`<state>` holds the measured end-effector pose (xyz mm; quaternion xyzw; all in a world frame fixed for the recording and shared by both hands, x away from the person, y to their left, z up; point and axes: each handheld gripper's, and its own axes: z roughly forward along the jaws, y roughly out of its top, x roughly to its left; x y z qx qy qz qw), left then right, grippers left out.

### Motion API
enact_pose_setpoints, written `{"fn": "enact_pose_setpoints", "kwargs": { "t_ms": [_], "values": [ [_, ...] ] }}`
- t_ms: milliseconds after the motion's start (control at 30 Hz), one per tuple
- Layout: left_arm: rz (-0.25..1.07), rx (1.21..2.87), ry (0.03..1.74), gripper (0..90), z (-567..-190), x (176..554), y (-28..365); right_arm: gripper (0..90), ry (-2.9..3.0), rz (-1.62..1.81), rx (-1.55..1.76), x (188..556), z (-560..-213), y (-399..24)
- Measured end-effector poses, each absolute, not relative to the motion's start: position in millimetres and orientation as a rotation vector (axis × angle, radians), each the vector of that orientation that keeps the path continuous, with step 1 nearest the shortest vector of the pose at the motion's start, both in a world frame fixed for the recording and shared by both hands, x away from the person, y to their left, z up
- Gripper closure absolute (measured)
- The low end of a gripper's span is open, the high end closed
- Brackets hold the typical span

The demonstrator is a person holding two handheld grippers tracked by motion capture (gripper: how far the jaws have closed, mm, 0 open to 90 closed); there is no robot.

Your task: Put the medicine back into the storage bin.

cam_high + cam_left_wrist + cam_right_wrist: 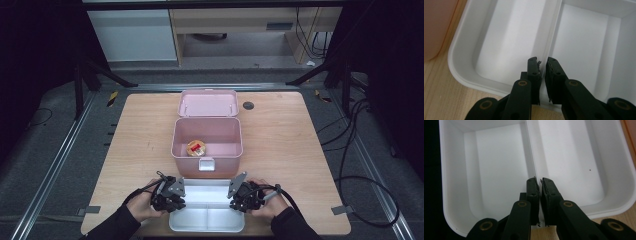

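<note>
No word, brand name, number or sign can be read anywhere in these views. The small round thing lying in the pink box carries a red and yellow patch that may be a label, but it is too small and blurred to make out any letters. The white tray and the wooden counter show bare surfaces with no print on them.

Tray in front of box; tin in box.
</note>
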<state>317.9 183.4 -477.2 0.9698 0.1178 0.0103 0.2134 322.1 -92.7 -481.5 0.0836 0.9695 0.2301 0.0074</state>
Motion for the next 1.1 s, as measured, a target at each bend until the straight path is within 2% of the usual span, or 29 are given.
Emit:
{"fn": "enact_pose_setpoints", "kwargs": {
  "t_ms": [400, 1100],
  "values": [
    [-0.001, 2.696, 0.251, 85.2, -464.2, 316.8, 183.4, 86.0, 3.052, 0.711, 0.231, 323.3, -475.7, -92.3],
    [-0.003, 2.641, 0.162, 87.4, -414.0, 297.8, 194.8, 86.8, 3.049, 0.808, 0.168, 307.5, -426.4, -94.8]
  ]
}}
